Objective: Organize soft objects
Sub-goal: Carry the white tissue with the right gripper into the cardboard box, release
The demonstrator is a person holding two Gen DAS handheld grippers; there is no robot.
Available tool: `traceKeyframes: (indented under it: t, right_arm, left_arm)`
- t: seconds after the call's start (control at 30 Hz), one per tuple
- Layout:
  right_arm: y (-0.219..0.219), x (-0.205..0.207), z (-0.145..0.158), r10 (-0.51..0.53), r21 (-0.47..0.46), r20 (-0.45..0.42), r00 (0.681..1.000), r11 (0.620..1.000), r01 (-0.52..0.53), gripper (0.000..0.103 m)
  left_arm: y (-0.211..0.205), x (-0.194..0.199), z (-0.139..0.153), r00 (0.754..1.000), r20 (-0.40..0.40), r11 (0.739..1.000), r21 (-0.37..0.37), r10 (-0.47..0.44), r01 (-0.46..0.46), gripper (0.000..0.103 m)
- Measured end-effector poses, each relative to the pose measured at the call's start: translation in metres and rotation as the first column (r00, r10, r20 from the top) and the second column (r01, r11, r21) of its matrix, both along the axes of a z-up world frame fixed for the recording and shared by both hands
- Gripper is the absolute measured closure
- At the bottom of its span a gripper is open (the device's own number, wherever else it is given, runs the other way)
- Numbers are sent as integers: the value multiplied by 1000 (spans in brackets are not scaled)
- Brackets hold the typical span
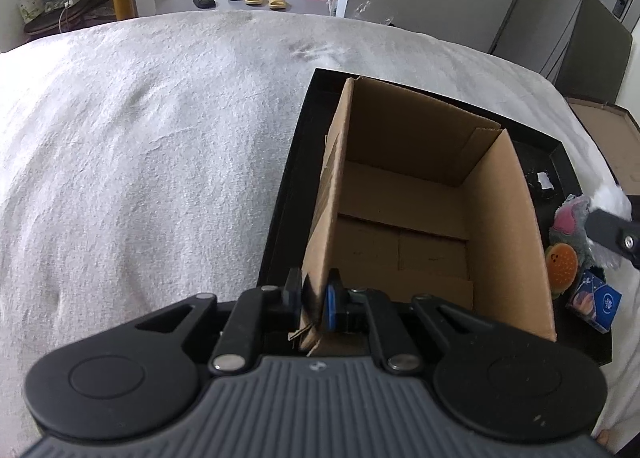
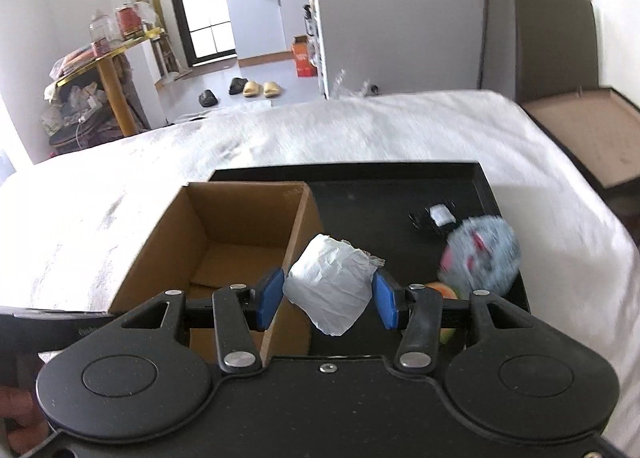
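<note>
So far the cardboard box (image 1: 404, 225) is empty. Your left claw (image 1: 316, 294) is clenched on its near-left wall; your right claw (image 2: 327, 300) grasps a white tissue wad (image 2: 330, 284), just right of the box. Grey plush (image 2: 482, 254), round orange toy (image 1: 562, 266) and blue pack (image 1: 596, 302) wait in the black tray (image 2: 360, 185) on the bed (image 1: 140, 157).

An open brown cardboard box (image 2: 224, 234) stands upright in the left part of a shallow black rectangular tray (image 2: 486, 185) that lies on a bed covered in white cloth; the box is empty inside. A crumpled white paper roll (image 2: 330, 284) is held above the tray, just right of the box's right wall. A grey and pink plush toy (image 2: 482, 254), blurred, sits at the tray's right side, with a round orange and green soft toy (image 1: 562, 264) just beside it.
</note>
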State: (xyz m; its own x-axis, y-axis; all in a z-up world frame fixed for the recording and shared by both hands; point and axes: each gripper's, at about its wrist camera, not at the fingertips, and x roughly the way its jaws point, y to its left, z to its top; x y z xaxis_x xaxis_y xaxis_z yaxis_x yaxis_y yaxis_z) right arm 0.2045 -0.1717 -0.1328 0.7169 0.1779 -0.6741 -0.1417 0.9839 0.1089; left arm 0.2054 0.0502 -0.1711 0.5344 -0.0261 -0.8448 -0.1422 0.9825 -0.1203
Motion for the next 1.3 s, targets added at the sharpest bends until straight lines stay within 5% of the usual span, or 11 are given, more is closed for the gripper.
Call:
traceKeyframes:
  t: [0.6, 0.77, 0.83, 1.0, 1.3]
  right_arm:
    - [79, 25, 11, 183, 10, 43, 982, 983, -183, 54]
    - [79, 33, 12, 179, 83, 20, 984, 980, -180, 30]
    - [76, 31, 11, 165, 81, 19, 986, 983, -166, 29]
    - [63, 17, 5, 139, 87, 0, 990, 986, -139, 29]
    - [35, 1, -3, 59, 74, -33, 998, 996, -57, 29]
  left_arm:
    - [18, 9, -2, 999, -42, 992, -124, 25, -30, 89]
    - [19, 9, -2, 997, -57, 993, -111, 44, -50, 67]
    - [18, 9, -1, 997, -58, 993, -101, 49, -55, 54]
    - [12, 6, 5, 997, -55, 996, -78, 47, -52, 41]
    - [-4, 0, 15, 999, -37, 999, 6, 36, -36, 32]
